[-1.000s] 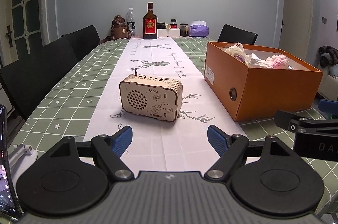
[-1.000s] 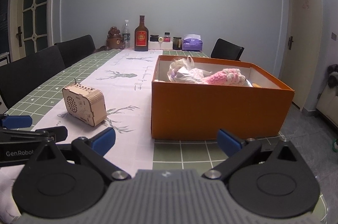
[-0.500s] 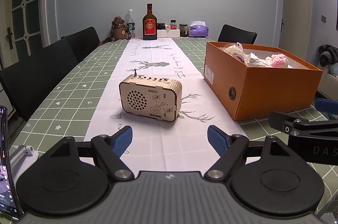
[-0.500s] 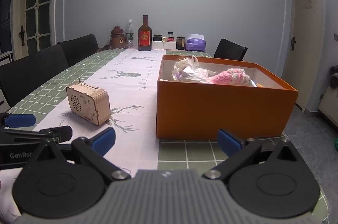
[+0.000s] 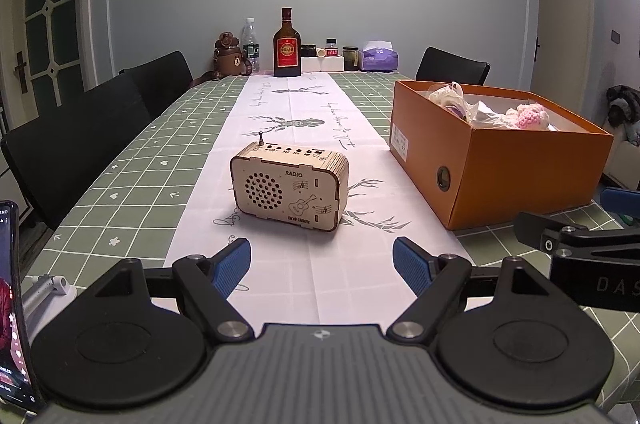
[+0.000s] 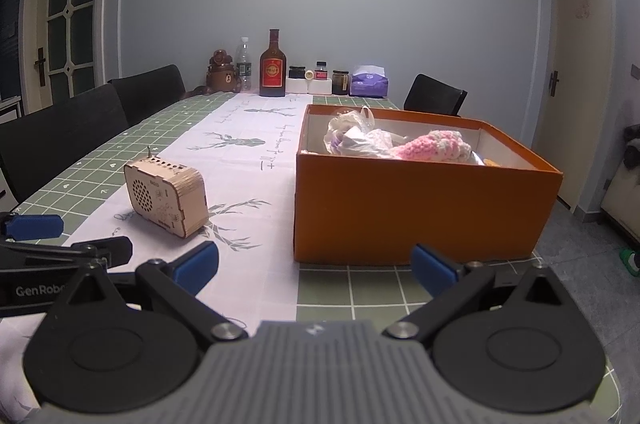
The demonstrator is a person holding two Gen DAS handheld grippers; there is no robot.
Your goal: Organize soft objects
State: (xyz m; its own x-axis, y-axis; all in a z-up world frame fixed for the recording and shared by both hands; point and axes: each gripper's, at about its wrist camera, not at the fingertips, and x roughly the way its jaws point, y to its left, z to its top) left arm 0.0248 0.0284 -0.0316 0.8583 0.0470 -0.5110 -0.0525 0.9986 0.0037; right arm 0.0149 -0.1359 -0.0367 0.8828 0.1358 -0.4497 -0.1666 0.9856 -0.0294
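Observation:
An open orange box (image 6: pixel 424 212) (image 5: pixel 504 168) stands on the right side of the table. Inside it lie a pink knitted piece (image 6: pixel 434 144) (image 5: pixel 530 115) and a crumpled clear plastic bag (image 6: pixel 352 136) (image 5: pixel 452 96). My right gripper (image 6: pixel 314 264) is open and empty, just short of the box's near wall. My left gripper (image 5: pixel 322 264) is open and empty too, over the white runner, a little short of the wooden radio (image 5: pixel 288 190) (image 6: pixel 164 196). Each gripper's blue-tipped fingers show at the side edge of the other's view.
A brown bottle (image 5: pixel 286 44), a water bottle (image 5: pixel 250 42), a bear-shaped flask (image 5: pixel 226 54), jars and a purple tissue pack (image 5: pixel 380 55) line the far end. Black chairs (image 5: pixel 76 144) stand along the left, one (image 5: pixel 452 66) at the far right. A phone (image 5: pixel 12 300) is propped at near left.
Both grippers have drawn back slightly and risen a little; the radio and box sit a touch farther off in view. Nothing was taken hold of.

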